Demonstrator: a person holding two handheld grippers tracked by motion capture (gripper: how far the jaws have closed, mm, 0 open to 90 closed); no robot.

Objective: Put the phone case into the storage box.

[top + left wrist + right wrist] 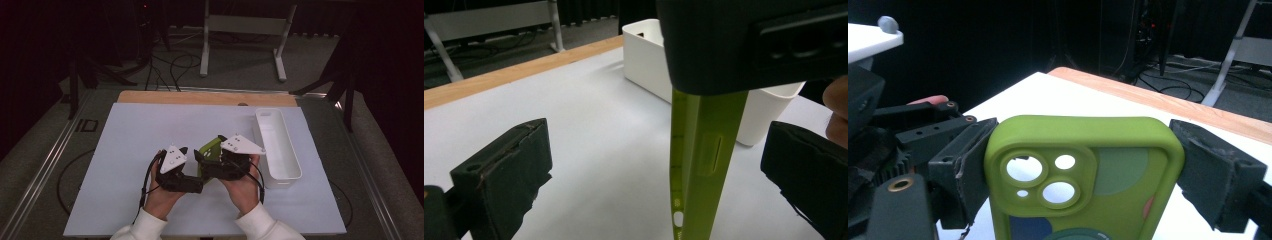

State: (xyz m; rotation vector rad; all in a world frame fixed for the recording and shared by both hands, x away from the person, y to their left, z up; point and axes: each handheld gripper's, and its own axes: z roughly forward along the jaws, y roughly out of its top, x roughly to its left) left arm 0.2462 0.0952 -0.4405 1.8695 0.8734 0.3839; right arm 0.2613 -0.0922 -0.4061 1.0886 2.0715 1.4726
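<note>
Green phone case [1083, 180] clamped upright in right tool [220, 159], presumably steadied for left tool [189, 165], spread wide, near white bin [287, 172].

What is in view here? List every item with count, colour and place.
phone case: one, green, held up above the mat's middle
bin: one, white, long, right side of the mat
mat: one, white, covering the table
table: one, wooden edge at the far side
frame: one, white, on the floor beyond
right gripper: black, jaws clamped on the case's sides
left gripper: black, jaws apart either side of the case
hands: two, white sleeves
</note>
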